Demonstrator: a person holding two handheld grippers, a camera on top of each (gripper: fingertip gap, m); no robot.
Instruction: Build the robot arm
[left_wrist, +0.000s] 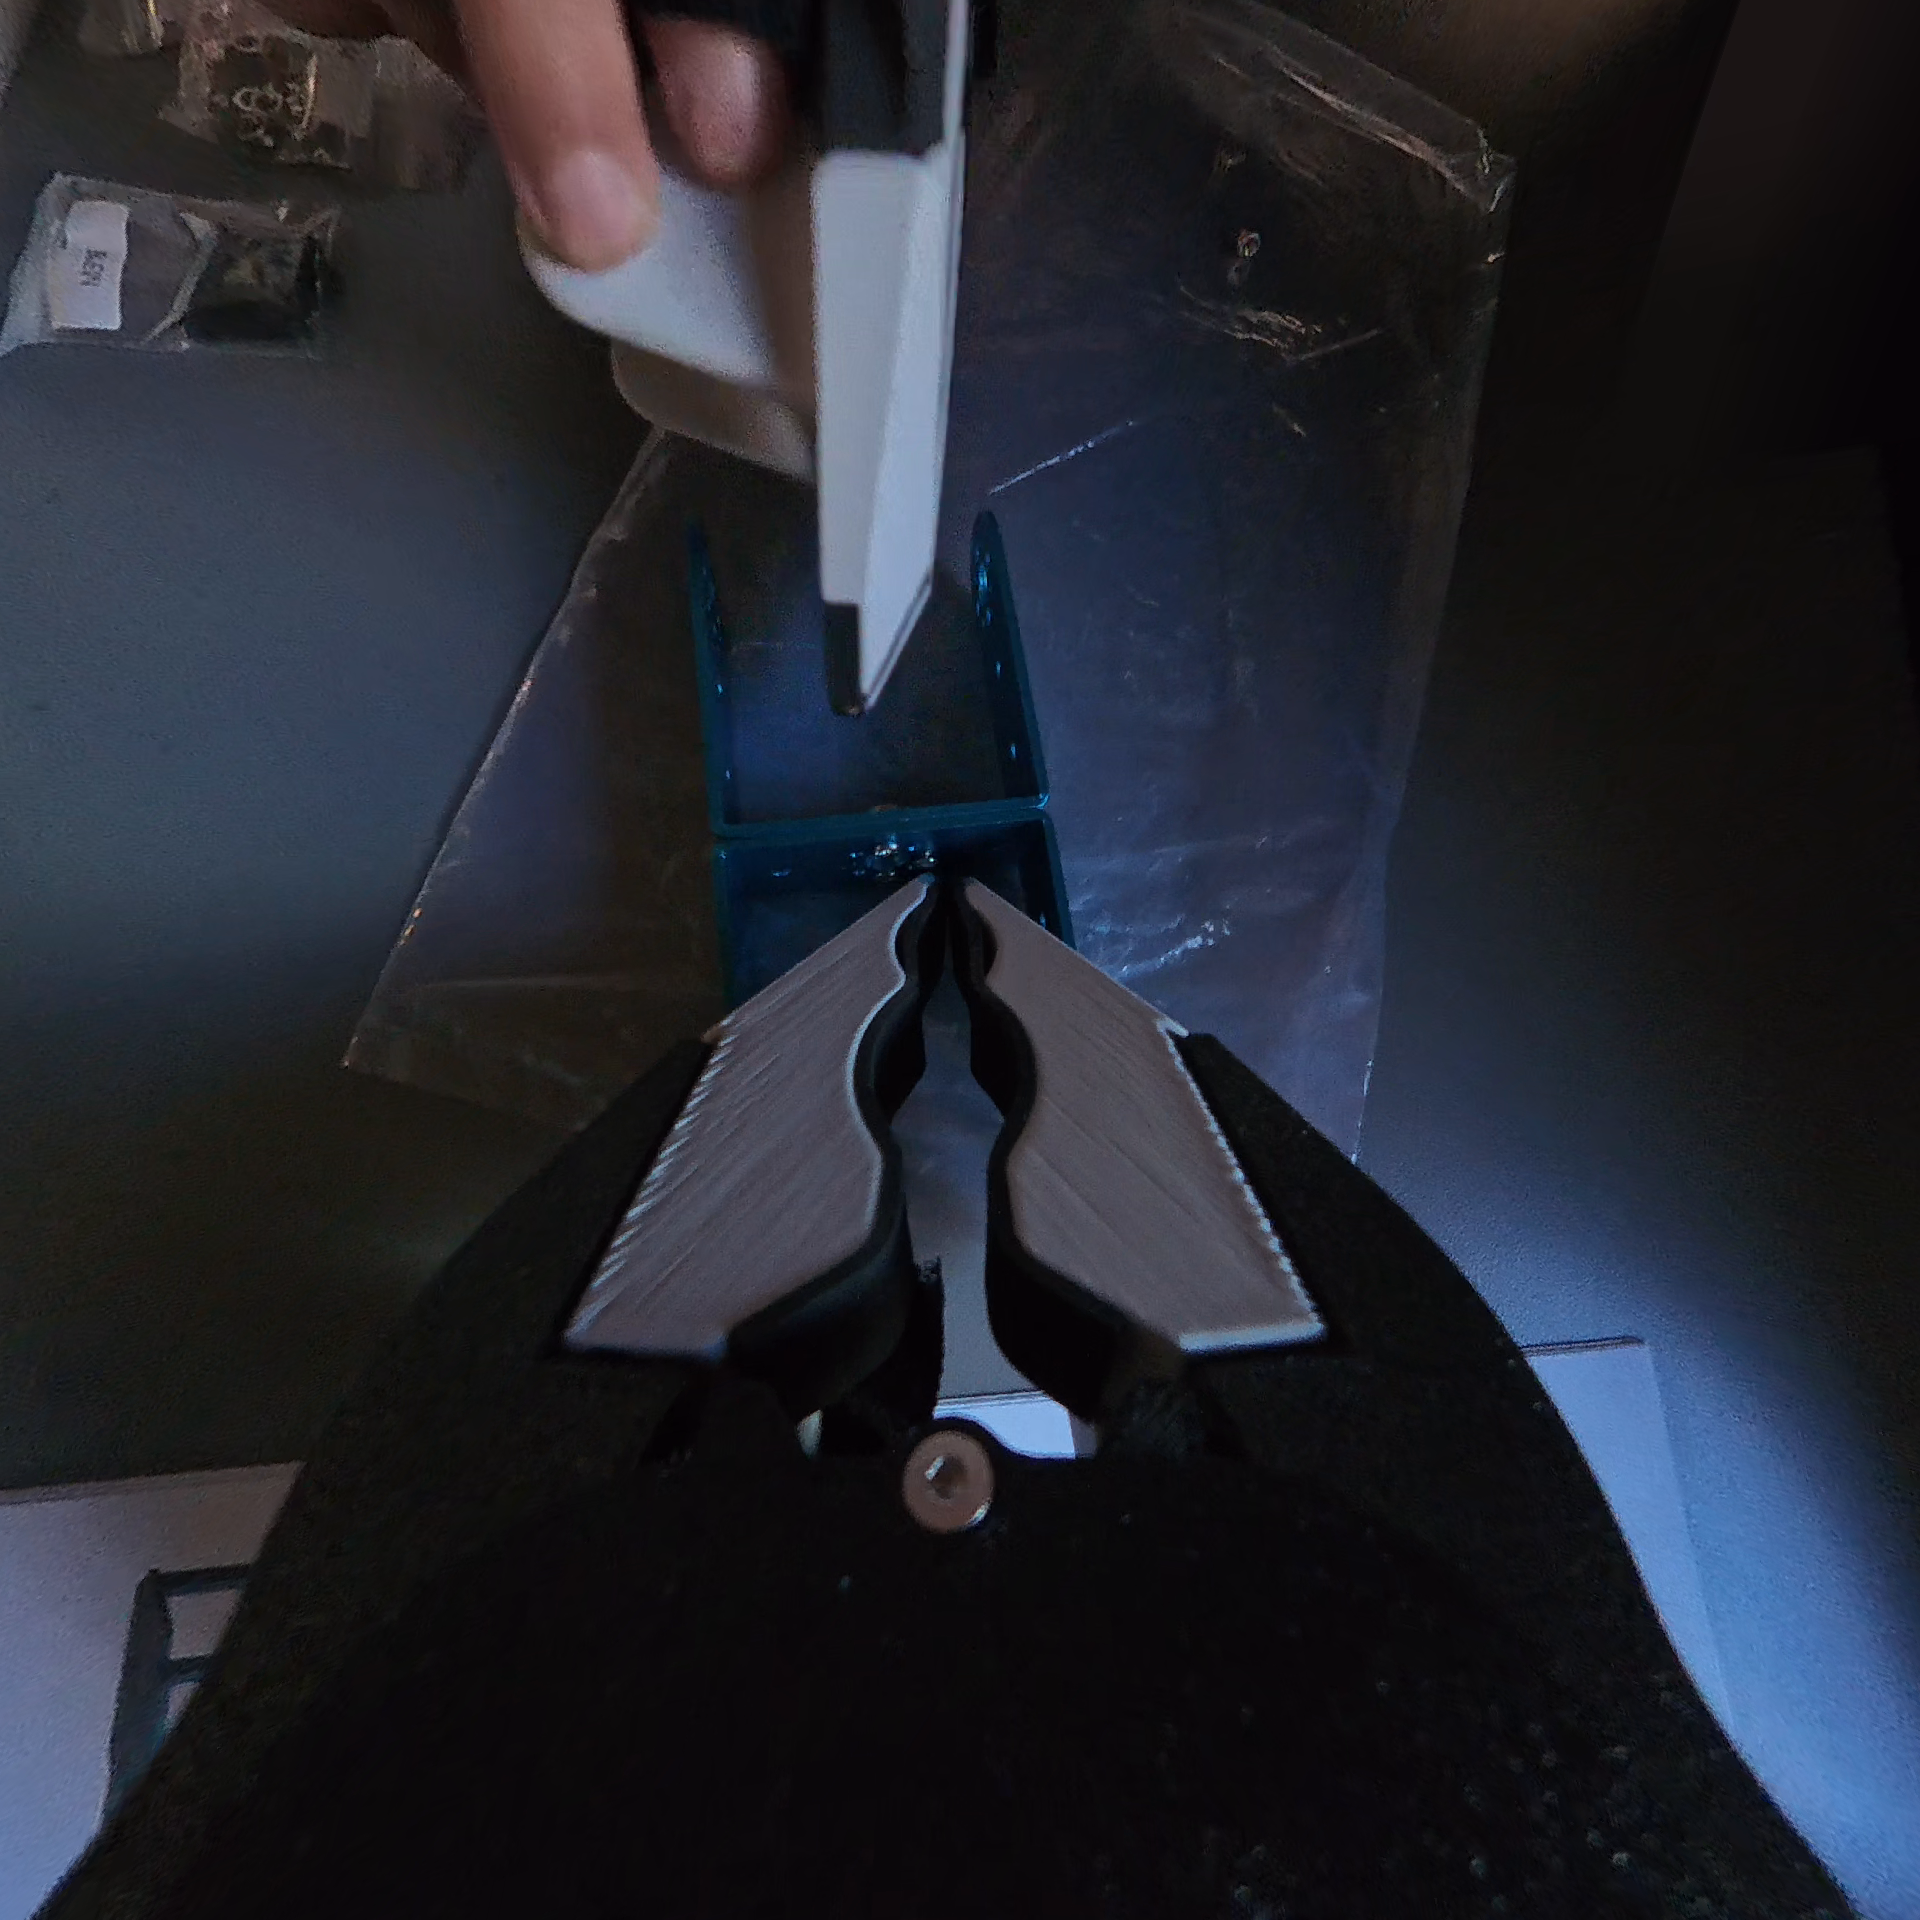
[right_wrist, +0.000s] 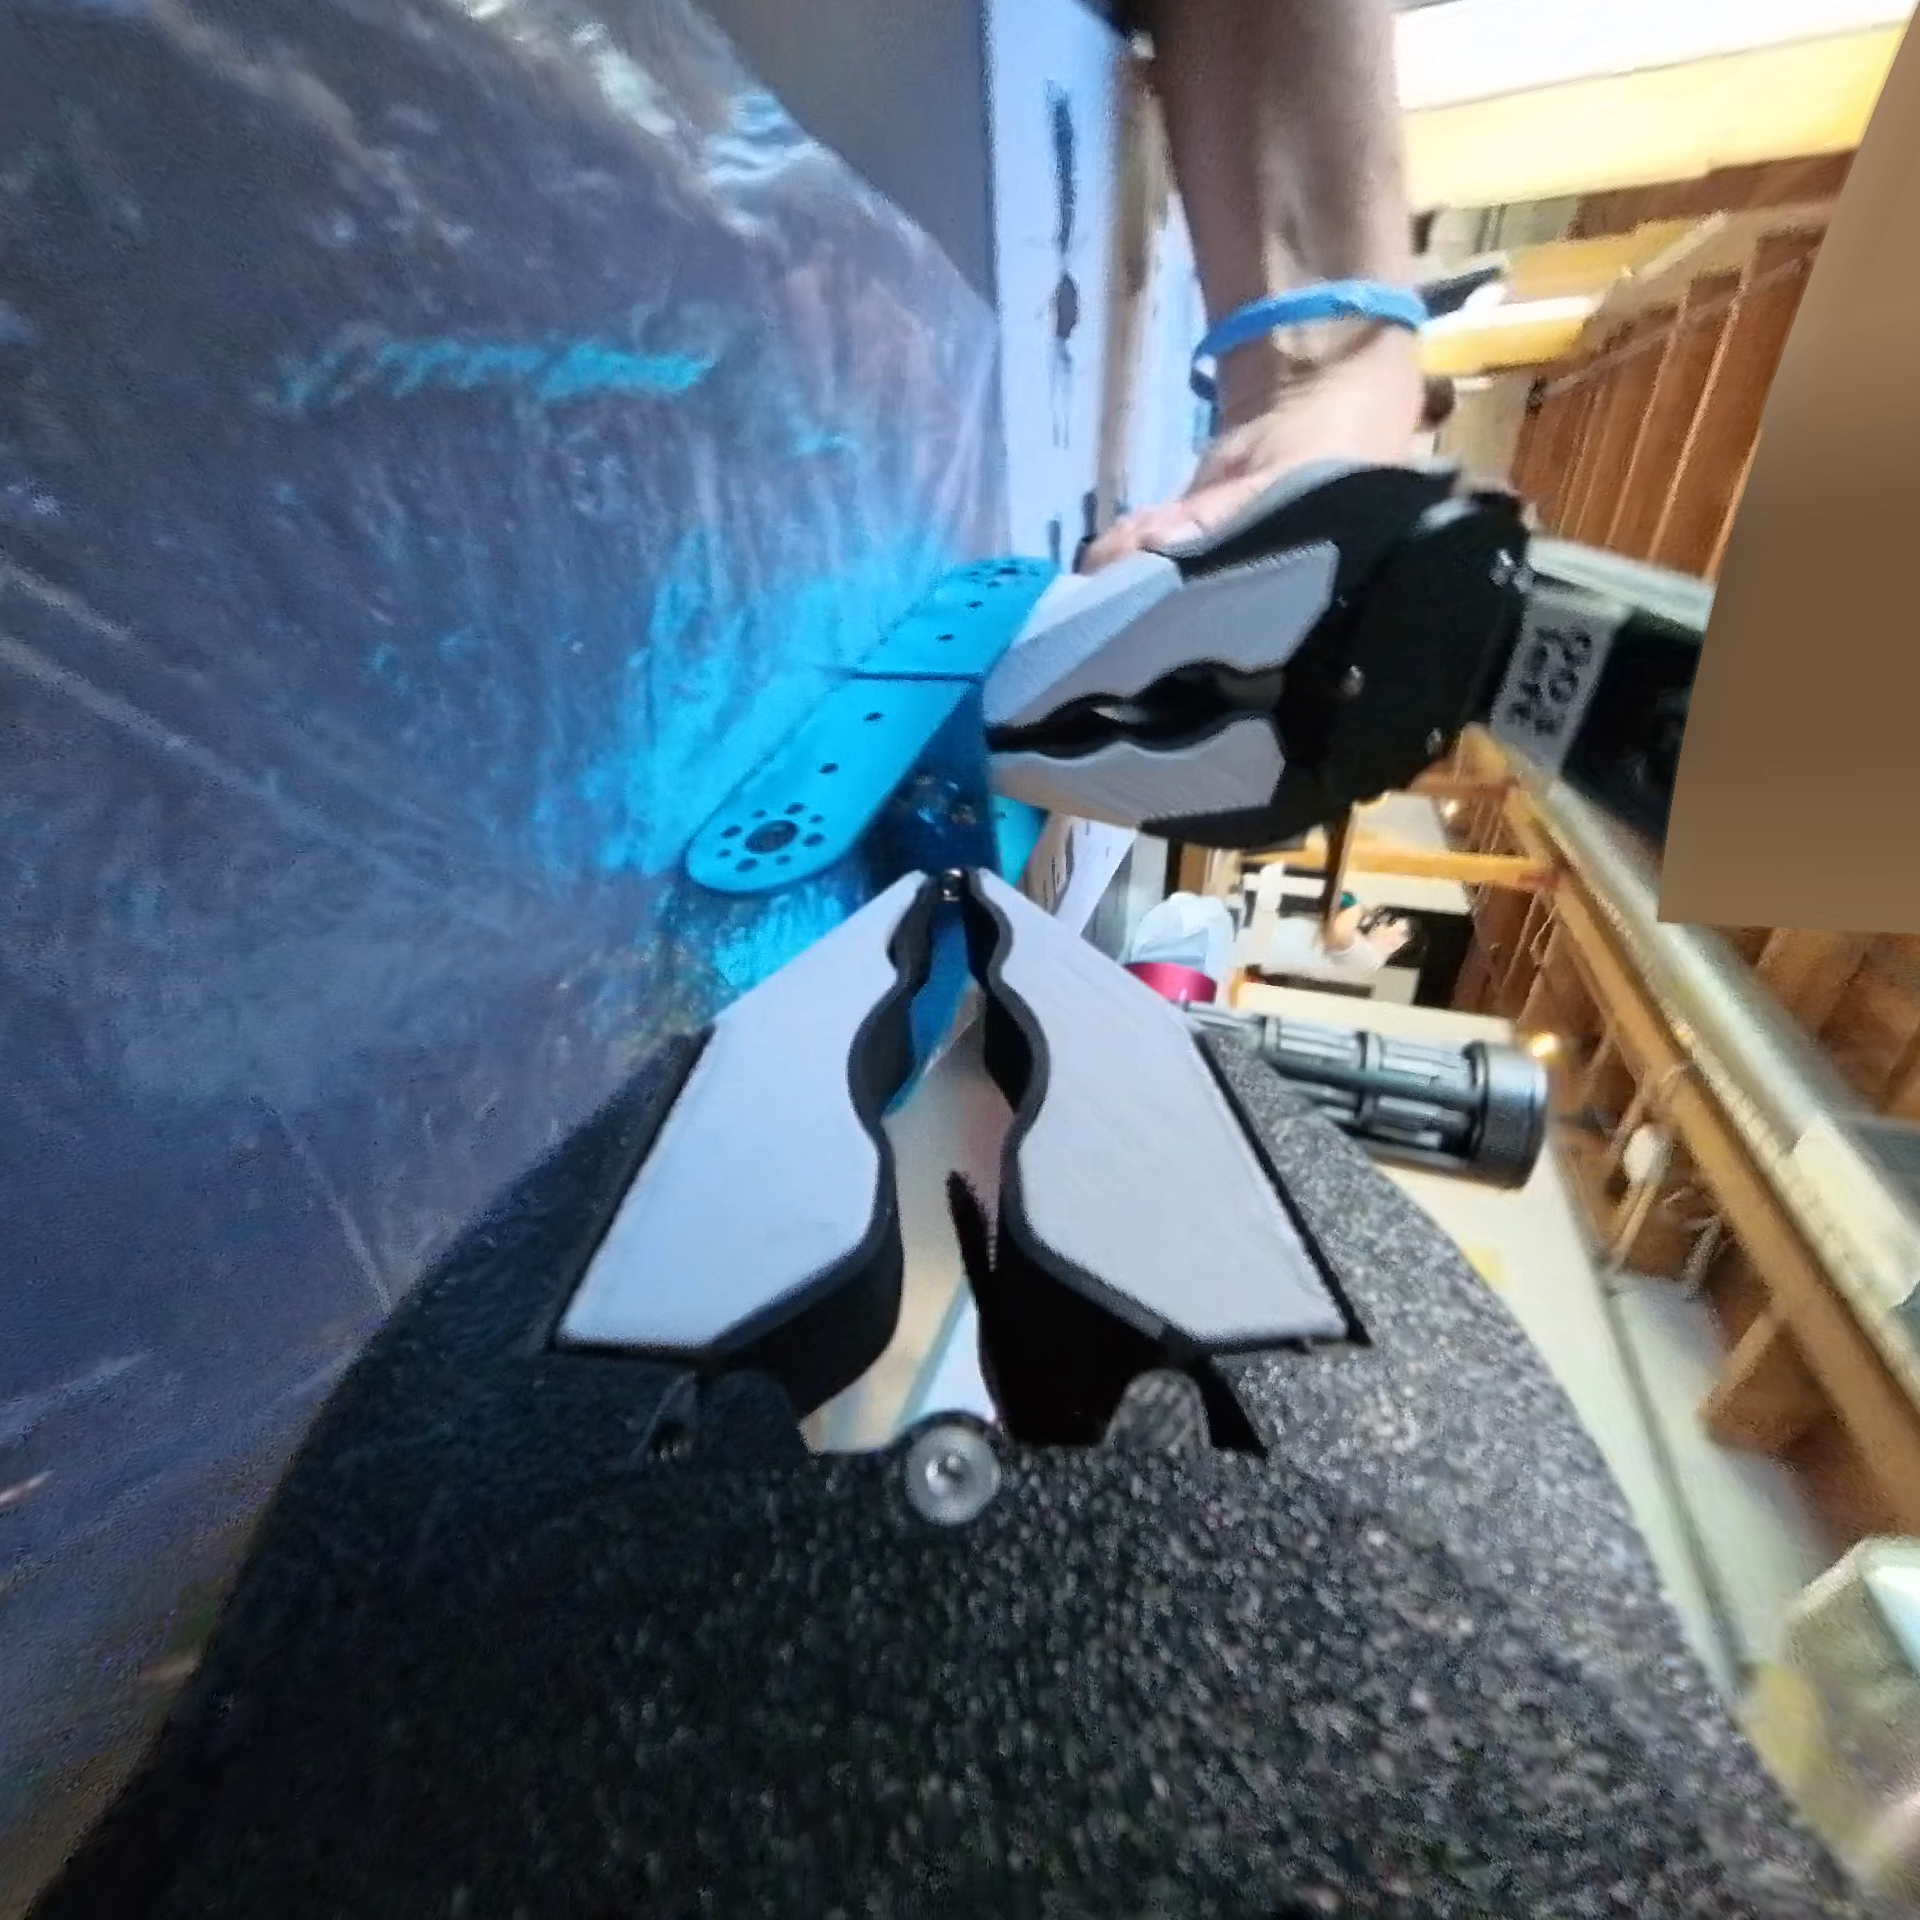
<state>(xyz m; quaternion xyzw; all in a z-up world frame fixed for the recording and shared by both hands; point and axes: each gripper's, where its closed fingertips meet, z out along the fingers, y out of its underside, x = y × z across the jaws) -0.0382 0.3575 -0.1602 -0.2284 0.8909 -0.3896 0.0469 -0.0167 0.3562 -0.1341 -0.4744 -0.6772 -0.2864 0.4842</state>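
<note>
Blue anodised metal U-shaped bracket (left_wrist: 878, 800) with rows of small holes and a round perforated end, as the right wrist view shows it (right_wrist: 831, 748); it lies on a sheet of clear crinkled plastic film (left_wrist: 1195, 623) spread over the dark grey desk (left_wrist: 260, 675). Left gripper (left_wrist: 943, 883), grey ribbed fingers with black wavy pads on a black textured body: jaws clenched on the near cross wall of the bracket, tips meeting at a small screw there. Right gripper (right_wrist: 954, 881), same make: jaws drawn almost together, pinching a tiny dark screw at the tips just beside the bracket's round end; in the left wrist view it (left_wrist: 868, 665) points down into the bracket's open channel between the two side walls, a person's hand (left_wrist: 613, 135) holding it. Containers: two small clear plastic bags (left_wrist: 177, 270) of dark hardware, one bearing a white label, lie at the far left of the desk, well apart from the bracket; their contents are too blurred to tell. White sheets of paper (left_wrist: 62, 1621) lie at the near edge of the desk. In the right wrist view the left gripper (right_wrist: 997, 727) is held by a hand with a blue band (right_wrist: 1309, 317) on the wrist; beyond it a black ribbed cylindrical handle (right_wrist: 1403, 1091) rests on a pale surface, and the room behind shows wooden shelving (right_wrist: 1683, 436) and a long wooden bench.
</note>
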